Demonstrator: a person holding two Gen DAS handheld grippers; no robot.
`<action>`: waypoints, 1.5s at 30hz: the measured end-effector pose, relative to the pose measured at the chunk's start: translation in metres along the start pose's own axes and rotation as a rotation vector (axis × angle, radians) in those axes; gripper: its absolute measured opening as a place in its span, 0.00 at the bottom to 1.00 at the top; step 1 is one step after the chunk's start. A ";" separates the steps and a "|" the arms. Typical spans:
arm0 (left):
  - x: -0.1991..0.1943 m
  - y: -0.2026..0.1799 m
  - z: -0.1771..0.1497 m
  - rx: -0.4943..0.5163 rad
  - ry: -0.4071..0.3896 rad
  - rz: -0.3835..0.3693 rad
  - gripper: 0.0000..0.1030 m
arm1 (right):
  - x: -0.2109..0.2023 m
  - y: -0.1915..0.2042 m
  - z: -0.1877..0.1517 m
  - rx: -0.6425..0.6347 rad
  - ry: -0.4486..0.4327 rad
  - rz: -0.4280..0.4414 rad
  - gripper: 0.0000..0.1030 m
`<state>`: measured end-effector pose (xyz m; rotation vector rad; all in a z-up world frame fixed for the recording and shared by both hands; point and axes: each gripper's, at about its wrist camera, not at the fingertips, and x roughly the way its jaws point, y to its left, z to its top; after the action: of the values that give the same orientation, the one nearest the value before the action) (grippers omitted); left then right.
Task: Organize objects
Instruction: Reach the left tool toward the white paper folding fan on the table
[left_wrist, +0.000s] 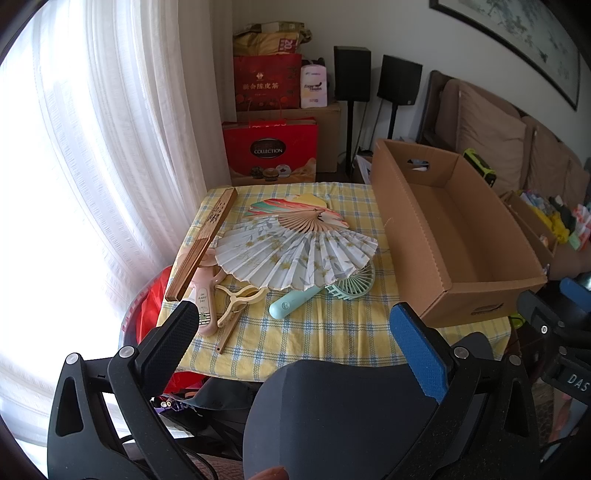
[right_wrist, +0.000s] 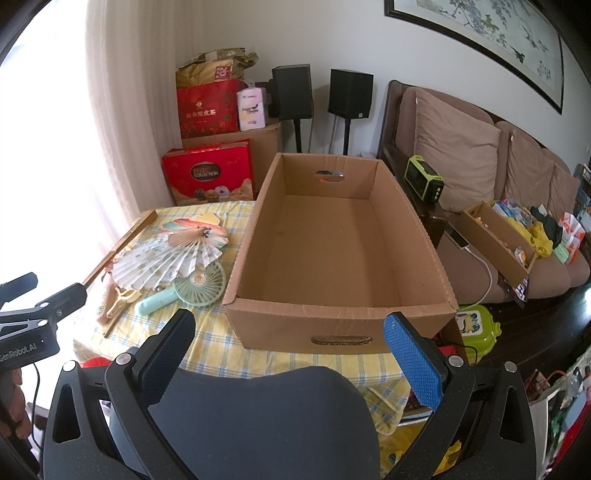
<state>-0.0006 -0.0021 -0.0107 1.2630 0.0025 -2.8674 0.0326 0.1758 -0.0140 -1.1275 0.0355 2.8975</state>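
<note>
Yellow-and-blue checked tablecloth (left_wrist: 332, 332), plain brown box (right_wrist: 332, 240), mint handheld fan (left_wrist: 343, 284), white floral folding fan (left_wrist: 295, 254)

Premises: a private home, living room. A brown sofa (right_wrist: 480, 192) with loose back cushions stands along the wall beneath a long framed ink painting (right_wrist: 491, 40). Sheer white curtains (left_wrist: 122, 122) cover a bright window. Two black speakers (right_wrist: 321, 94) on stands occupy the corner beside stacked red gift boxes (right_wrist: 208, 171) and a tissue pack (right_wrist: 252, 109). A small table carries a yellow checked cloth (left_wrist: 332, 332). Household clutter lies on the sofa seat, including a phone on a charging cable (right_wrist: 460, 240).
</note>
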 end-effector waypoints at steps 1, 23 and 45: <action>0.000 0.000 0.001 0.000 0.001 0.001 1.00 | 0.000 0.000 0.000 0.000 0.000 0.000 1.00; 0.038 0.080 0.011 -0.135 0.003 -0.092 1.00 | 0.033 0.017 0.010 0.034 0.079 0.337 0.99; 0.134 0.149 -0.019 -0.524 0.228 -0.277 0.98 | 0.104 0.084 0.008 0.233 0.220 0.639 0.51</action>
<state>-0.0758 -0.1515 -0.1221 1.5381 0.9272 -2.6182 -0.0526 0.0944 -0.0771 -1.6183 0.8648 3.1183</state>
